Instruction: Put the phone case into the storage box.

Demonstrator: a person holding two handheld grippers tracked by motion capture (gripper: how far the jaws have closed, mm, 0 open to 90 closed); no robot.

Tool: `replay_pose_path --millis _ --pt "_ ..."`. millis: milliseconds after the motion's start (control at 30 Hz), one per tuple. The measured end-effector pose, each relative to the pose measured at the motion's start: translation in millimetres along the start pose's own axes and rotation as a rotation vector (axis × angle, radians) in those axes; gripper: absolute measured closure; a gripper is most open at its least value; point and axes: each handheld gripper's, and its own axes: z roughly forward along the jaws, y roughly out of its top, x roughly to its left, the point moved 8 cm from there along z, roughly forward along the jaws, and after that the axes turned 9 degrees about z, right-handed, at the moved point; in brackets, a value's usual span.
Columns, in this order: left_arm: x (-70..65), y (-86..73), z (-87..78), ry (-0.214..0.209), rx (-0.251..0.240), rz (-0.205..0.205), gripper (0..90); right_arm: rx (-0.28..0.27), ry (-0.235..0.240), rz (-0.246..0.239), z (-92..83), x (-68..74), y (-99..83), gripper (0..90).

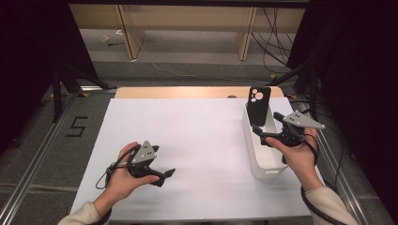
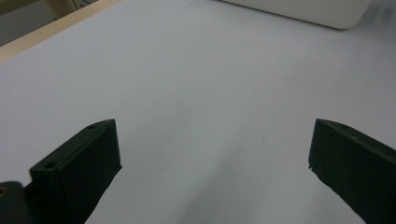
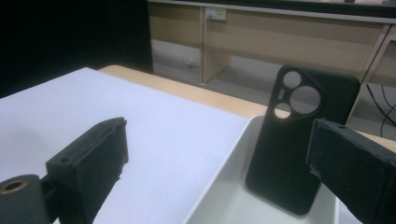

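Nearest, at the bottom of the high view: two forearms in pale sleeves, each hand wrapped around one gripper. Left hand (image 1: 123, 176) low over the sheet, palm turned inward, with the left gripper (image 1: 165, 176) aimed to the right; jaws wide apart, nothing between them, just bare sheet in the left gripper view. Right hand (image 1: 298, 152) raised beside the bin, wrist bent, with the right gripper (image 1: 267, 126) aimed toward the far left; jaws also apart and empty. One phone case (image 1: 258, 104), black, matte, flat with rounded corners and round camera holes, standing upright at the far end of the bin, leaning on its end wall. Seen between the open right jaws in the right gripper view, phone case (image 3: 299, 140) near but not touched. One bin (image 1: 263, 161), white, smooth plastic, long and narrow, rounded corners, on the right part of the sheet. One sheet (image 1: 197, 140), white, matte, covering a wooden table (image 1: 187, 92). Two grey triangular plates, one on top of each gripper.
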Motion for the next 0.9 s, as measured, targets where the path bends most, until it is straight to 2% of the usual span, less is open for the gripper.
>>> replay_pose_path --millis 100,500,900 --pt "-0.3 -0.1 0.1 -0.002 0.001 0.0 1.8 -0.001 0.022 0.0 -10.5 5.3 -4.8 6.7" --pt "0.0 0.2 -0.2 -0.002 -0.001 -0.001 1.8 -0.002 0.059 -0.023 -35.4 18.8 -15.0 7.0" --pt "0.0 1.1 -0.1 -0.003 -0.008 -0.005 1.7 0.012 0.073 -0.026 -45.5 23.2 -25.4 7.5"
